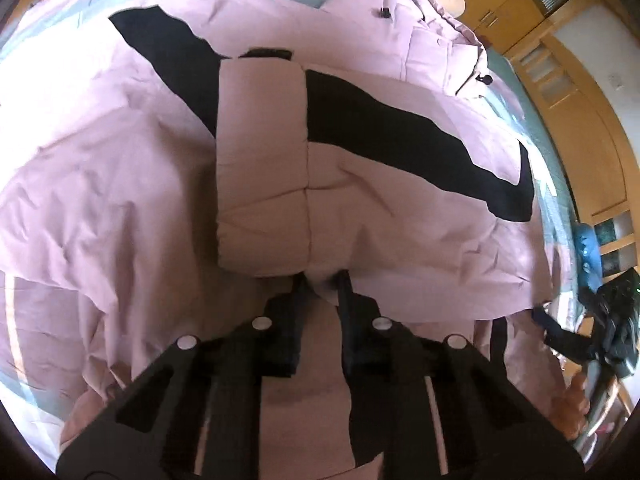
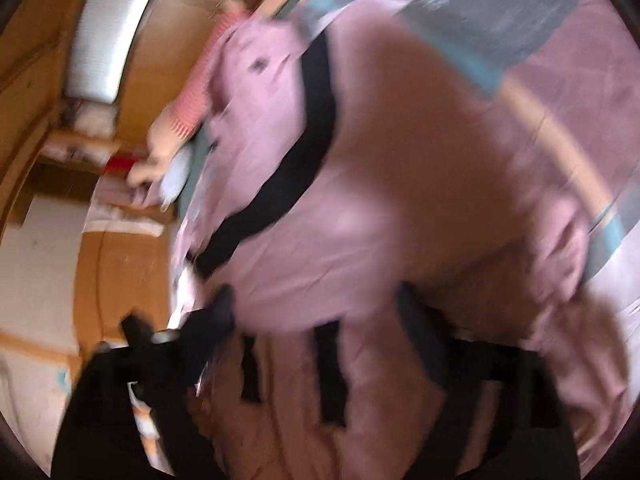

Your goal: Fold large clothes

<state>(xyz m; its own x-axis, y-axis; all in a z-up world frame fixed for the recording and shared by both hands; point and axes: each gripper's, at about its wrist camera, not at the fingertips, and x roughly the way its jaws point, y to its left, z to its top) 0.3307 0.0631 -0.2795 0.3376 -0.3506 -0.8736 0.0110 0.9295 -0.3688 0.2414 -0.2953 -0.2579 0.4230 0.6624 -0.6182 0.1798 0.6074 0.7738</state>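
Note:
A large pink padded jacket [image 1: 132,184] with black stripes [image 1: 400,128] lies spread over a teal surface. One sleeve [image 1: 262,168] is folded across its middle and its hood [image 1: 432,32] lies at the far right. My left gripper [image 1: 322,282] is shut, pinching a fold of the jacket's near edge just below the folded sleeve. In the blurred right wrist view, the jacket [image 2: 400,160] fills the frame. My right gripper [image 2: 316,304] stands open with its fingers wide apart at the near hem, fabric lying between them. The right gripper [image 1: 600,320] also shows at the jacket's right side.
The teal surface [image 1: 558,200] under the jacket has a shiny clear cover. A person's hand [image 2: 160,152] and red-striped sleeve [image 2: 196,96] rest at the far edge. Wooden cabinets [image 1: 580,128] and wooden floor [image 2: 112,248] surround the surface.

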